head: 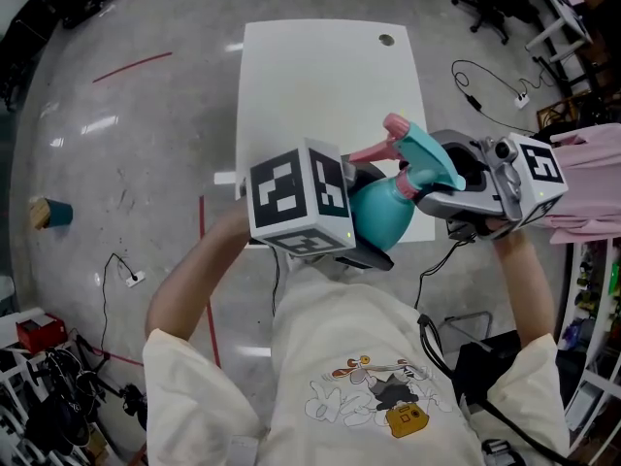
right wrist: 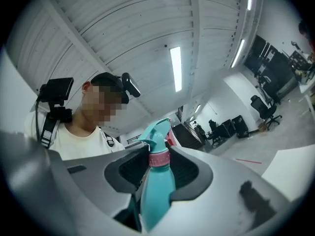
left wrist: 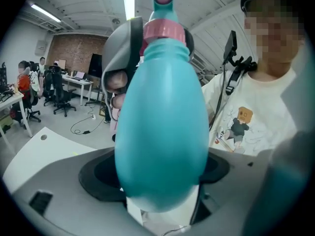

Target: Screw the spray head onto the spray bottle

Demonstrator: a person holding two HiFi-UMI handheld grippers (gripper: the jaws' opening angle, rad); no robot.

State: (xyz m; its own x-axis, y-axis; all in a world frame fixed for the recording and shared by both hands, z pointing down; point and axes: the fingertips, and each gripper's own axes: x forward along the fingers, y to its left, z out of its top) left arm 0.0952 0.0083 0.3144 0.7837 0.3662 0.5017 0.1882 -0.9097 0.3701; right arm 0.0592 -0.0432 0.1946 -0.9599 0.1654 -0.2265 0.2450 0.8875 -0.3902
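Head view: teal pear-shaped plastic spray bottle (head: 380,219) is in the air at frame centre, over the near edge of the white table (head: 320,76). Left tongs (head: 364,236) reach in from centre-left, right tongs (head: 434,187) from the right. The teal spray head with pink trigger (head: 419,153) sits on the neck.

Left gripper view: left tongs (left wrist: 162,173) are spread wide, clamped on the bottle's belly (left wrist: 162,132). The pink ribbed collar (left wrist: 164,32) is top centre.

Right gripper view: right tongs (right wrist: 158,165) stand narrower, pads closed on the collar (right wrist: 159,159). The spray head (right wrist: 156,132) is above it and the bottle (right wrist: 156,195) below.

Open-plan office — desks (left wrist: 78,82), swivel chairs (left wrist: 61,95); brick wall (left wrist: 71,50); concrete floor (head: 126,183).
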